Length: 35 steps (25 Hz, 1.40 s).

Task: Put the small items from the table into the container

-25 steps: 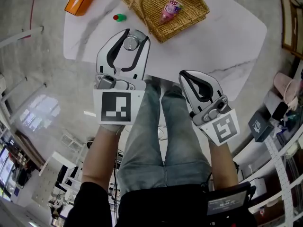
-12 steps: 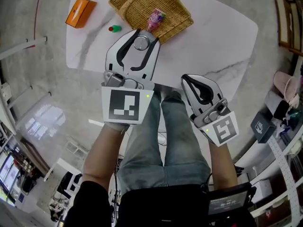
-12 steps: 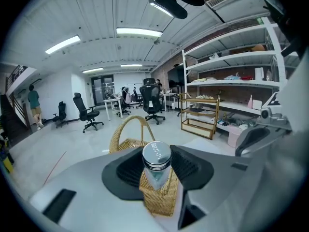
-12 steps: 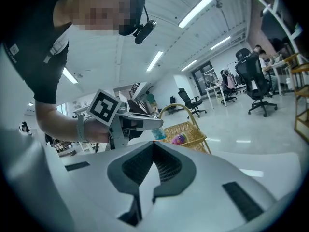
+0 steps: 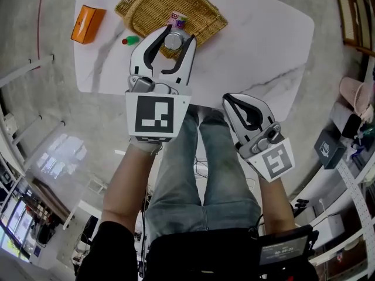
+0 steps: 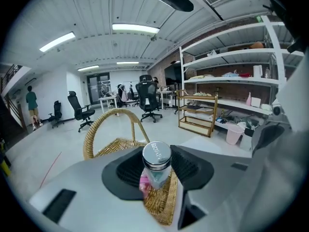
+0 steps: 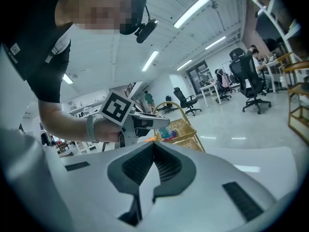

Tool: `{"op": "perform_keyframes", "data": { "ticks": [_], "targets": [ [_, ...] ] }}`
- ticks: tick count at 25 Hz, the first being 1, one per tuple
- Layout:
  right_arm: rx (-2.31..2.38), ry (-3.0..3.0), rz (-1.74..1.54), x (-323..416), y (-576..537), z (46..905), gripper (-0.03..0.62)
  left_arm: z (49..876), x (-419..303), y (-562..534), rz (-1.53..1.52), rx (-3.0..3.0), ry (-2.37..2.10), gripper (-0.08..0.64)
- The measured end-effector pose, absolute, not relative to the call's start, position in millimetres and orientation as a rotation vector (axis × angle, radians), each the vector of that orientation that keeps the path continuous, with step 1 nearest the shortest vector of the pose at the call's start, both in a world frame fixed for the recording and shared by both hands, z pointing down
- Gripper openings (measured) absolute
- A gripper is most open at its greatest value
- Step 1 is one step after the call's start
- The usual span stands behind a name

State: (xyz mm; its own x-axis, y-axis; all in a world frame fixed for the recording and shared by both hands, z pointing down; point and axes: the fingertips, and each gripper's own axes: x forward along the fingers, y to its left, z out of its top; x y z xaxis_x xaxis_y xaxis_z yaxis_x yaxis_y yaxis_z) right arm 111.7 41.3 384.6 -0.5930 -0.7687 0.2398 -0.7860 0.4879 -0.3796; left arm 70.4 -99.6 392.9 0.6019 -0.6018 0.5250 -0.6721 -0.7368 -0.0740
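— Anything legible here?
— Barely. One line of print crosses the silver lid (image 6: 156,153) of the jar (image 6: 154,177), too blurred to read. The square markers (image 5: 154,115) on the two cubes show black-and-white patterns, not words.

Silver-capped jar (image 6: 157,159) upright over wicker basket (image 5: 199,13).

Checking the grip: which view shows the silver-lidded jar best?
The left gripper view: the jar sits central, clamped between the jaws. The head view shows only its lid from above; the right gripper view shows it small and distant.
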Motion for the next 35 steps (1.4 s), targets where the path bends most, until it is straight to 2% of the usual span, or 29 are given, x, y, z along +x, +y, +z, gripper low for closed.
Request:
{"op": "perform_keyframes", "data": {
  "ticks": [17,35],
  "targets": [
    [1.397,-2.673,0.719,109.9,33.3,387.7,0.009,424.0,54.0,-117.5,0.834,2.632,-1.130,0.173],
    [1.376,-2.676,0.720,101.5,38.4,390.1,0.009,408.0,55.7,-111.3,0.707,2.721,-1.089,0.190]
  ]
}}
